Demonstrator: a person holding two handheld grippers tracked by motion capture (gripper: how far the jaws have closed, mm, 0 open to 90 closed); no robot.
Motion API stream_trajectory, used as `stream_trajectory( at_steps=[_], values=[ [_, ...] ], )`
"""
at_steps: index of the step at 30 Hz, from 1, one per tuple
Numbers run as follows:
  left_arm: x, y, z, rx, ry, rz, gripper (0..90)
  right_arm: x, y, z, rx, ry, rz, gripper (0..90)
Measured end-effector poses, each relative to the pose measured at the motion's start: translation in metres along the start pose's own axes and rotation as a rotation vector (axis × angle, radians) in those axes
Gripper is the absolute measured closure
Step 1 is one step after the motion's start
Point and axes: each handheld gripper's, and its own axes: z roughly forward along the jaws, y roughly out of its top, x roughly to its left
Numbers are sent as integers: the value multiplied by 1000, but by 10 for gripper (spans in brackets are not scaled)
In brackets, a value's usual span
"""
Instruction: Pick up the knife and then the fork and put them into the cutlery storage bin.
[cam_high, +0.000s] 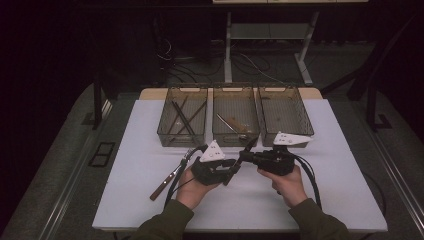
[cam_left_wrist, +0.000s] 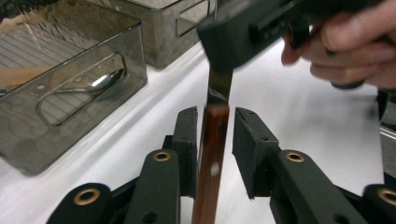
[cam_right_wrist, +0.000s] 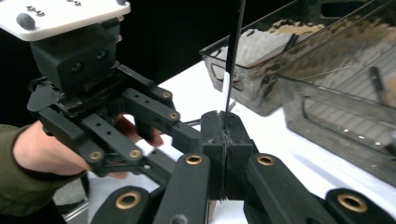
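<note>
A knife with a brown wooden handle (cam_left_wrist: 212, 154) and a thin steel blade (cam_right_wrist: 232, 51) hangs between my two grippers above the white table (cam_high: 150, 150). My right gripper (cam_right_wrist: 224, 135) is shut on the blade, which rises edge-on from its pads. In the left gripper view the right gripper (cam_left_wrist: 243, 37) stands just above the handle. My left gripper (cam_left_wrist: 215, 130) has the handle between its jaws, with a sliver of table showing beside the right pad, so the pads do not press it. In the high view the left gripper (cam_high: 232, 170) and right gripper (cam_high: 246, 156) meet at mid-table.
Three clear bins stand in a row at the back: the left bin (cam_high: 182, 135) holds dark sticks, the middle bin (cam_high: 235, 137) a spoon and a brown piece, then the right bin (cam_high: 285, 135). A second brown-handled knife (cam_high: 164, 186) lies at front left.
</note>
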Motion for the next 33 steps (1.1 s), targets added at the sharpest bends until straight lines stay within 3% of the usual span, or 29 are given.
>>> stream_trajectory(
  at_steps=[4, 6, 17, 20, 26, 28, 33],
  values=[
    [4, -4, -9, -19, -7, -20, 640, -5, 4, -9, 0, -40, -6, 894],
    [9, -9, -17, -8, -14, -6, 598, -7, 8, -15, 3, -66, -21, 894],
    [30, -50, -58, -24, -15, -13, 425, -21, 28, -56, 46, -201, -55, 894],
    [33, -61, -64, -10, -8, -1, 374, -25, 35, -67, 62, -241, -66, 894],
    [36, -79, -75, 7, 16, -30, 247, -37, 45, -89, 78, -292, -67, 894],
    [37, -82, -79, 3, 28, -48, 197, -40, 50, -96, 82, -312, -69, 894],
    [37, -87, -82, 14, 38, -41, 72, -47, 65, -113, 66, -348, -67, 894]
  ],
)
